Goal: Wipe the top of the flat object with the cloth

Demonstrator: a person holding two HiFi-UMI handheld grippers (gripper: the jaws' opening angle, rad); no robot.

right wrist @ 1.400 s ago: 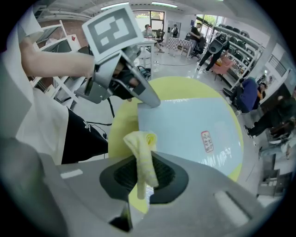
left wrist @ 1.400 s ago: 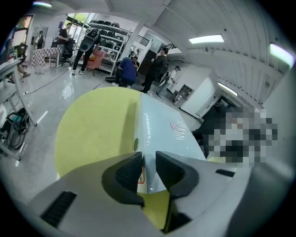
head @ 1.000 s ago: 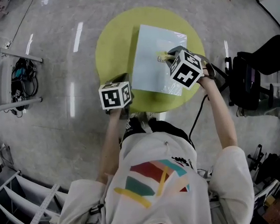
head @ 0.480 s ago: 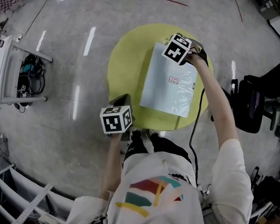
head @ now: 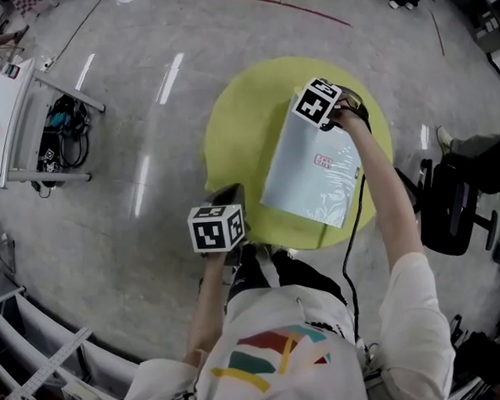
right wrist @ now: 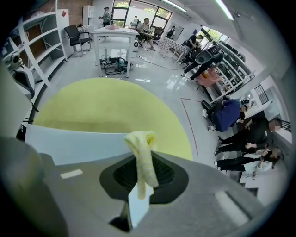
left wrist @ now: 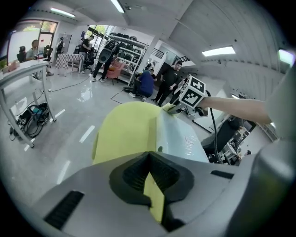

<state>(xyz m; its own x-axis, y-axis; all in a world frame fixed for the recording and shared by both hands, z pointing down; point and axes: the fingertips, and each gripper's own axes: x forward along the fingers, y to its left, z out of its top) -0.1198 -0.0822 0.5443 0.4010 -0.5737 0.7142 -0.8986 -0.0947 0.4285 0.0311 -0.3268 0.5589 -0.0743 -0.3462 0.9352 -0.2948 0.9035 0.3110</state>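
The right tool [right wrist: 140, 181] gripped the yellow cloth [right wrist: 142, 152], now at the far corner of the pale flat object [head: 312, 181] rather than at its middle as a second before. The left tool [left wrist: 151, 179], closed and empty, hovered at the near edge of the tabletop [head: 239, 135].

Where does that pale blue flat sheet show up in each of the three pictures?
Head view: pale blue flat sheet right of centre, lying on the round yellow-green table.
Left gripper view: centre-right, beyond the jaws.
Right gripper view: a band left of centre, behind the jaws.
Shared landmark: the yellow-green table, under the sheet in every view.
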